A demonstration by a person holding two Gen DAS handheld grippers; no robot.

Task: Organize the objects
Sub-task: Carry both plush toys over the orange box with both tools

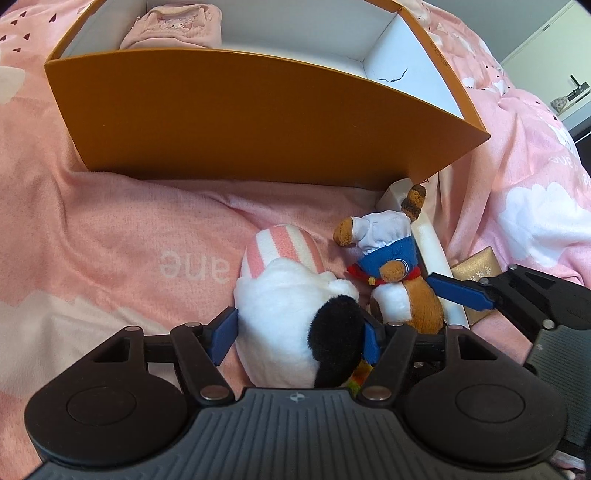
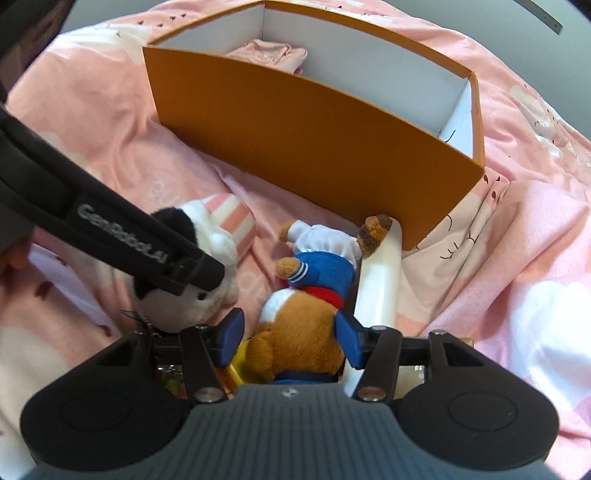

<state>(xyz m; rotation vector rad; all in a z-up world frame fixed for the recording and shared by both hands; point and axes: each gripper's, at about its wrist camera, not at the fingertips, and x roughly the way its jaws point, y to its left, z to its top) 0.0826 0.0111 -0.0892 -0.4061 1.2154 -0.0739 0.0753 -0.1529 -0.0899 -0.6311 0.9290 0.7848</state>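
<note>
A black-and-white plush with a pink striped cap (image 1: pixel 295 310) lies on the pink bedcover. My left gripper (image 1: pixel 299 339) is shut on it, both blue pads pressed into its fur. To its right lies a brown plush in a white hat and blue sailor top (image 2: pixel 299 332). My right gripper (image 2: pixel 291 334) stands open around its body, with a gap at the left pad. In the left wrist view one blue finger (image 1: pixel 461 293) of the right gripper reaches in beside the brown plush (image 1: pixel 402 295). Behind both stands an orange box (image 1: pixel 221 122) with a white inside.
A folded pink garment (image 1: pixel 173 26) lies in the box's far left corner. A white tube (image 2: pixel 380 280) lies against the box's near right corner, beside the brown plush. A small gold box (image 1: pixel 476 273) and a yellow item (image 2: pixel 240 365) lie nearby. The bedcover (image 1: pixel 110 240) spreads to the left.
</note>
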